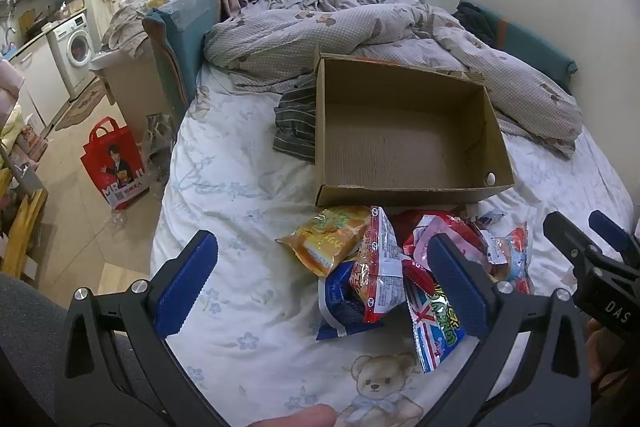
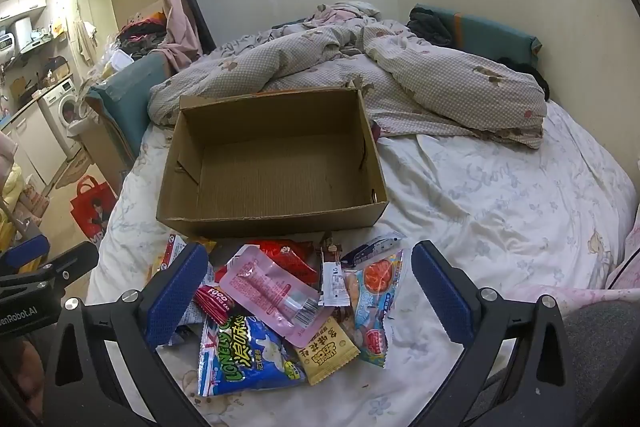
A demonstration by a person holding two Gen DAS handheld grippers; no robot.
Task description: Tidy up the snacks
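On the bed (image 2: 500, 211), snacks (image 2: 280, 311) lay piled just before an empty box (image 2: 272, 217). Each hand-held gripper, left (image 1: 324, 287) and right (image 2: 308, 295), was spread, holding nothing. Slippery overlapping packets could slide from a pinch.

Cardboard box (image 2: 272, 155) matt, corrugated floor; snack packets (image 2: 280, 307) glossy plastic foil; bedsheet (image 2: 500, 207) soft printed cloth.

1. An open box (image 2: 272, 155) sits mid-bed (image 2: 500, 211), nothing visible inside.
2. A heap of snack packets (image 2: 288, 307) lies before the box, toward the bed's near edge.
3. A rumpled quilt (image 2: 420, 83) lies behind the box.
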